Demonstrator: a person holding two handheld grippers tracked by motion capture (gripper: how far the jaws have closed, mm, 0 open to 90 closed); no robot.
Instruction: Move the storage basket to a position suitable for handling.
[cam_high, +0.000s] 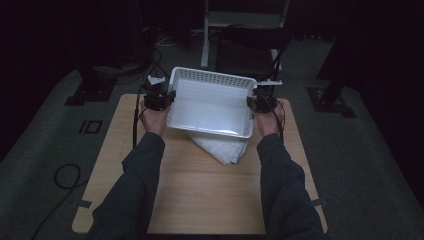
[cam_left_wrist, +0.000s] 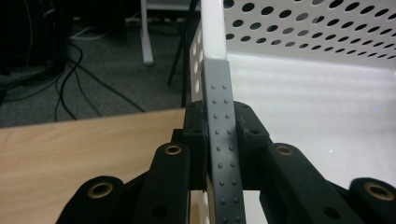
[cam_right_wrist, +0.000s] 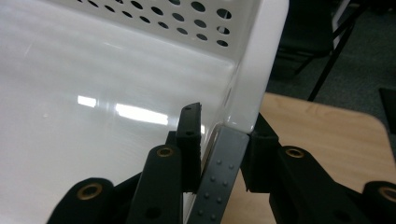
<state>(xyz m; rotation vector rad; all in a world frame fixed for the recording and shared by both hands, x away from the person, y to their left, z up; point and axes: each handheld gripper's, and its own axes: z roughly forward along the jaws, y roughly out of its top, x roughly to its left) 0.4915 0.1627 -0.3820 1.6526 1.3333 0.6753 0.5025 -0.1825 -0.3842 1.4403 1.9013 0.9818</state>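
Note:
A white plastic basket (cam_high: 215, 80) with a perforated far wall is held above the wooden table, tilted toward the person, with nothing inside it. My left gripper (cam_high: 161, 95) is shut on the basket's left rim (cam_left_wrist: 214, 32); in the left gripper view its jaws pinch that wall from both sides. My right gripper (cam_high: 261, 97) is shut on the right rim (cam_right_wrist: 261, 70), with one jaw inside the basket and one outside. A folded white cloth (cam_high: 225, 147) lies on the table under the basket's near edge, partly hidden by it.
The wooden table (cam_high: 200, 190) has bare surface in front of the cloth. Beyond the table's far edge stand a dark chair (cam_high: 245, 50) and a white frame leg (cam_high: 205, 40). Cables (cam_high: 65, 175) lie on the grey floor at the left.

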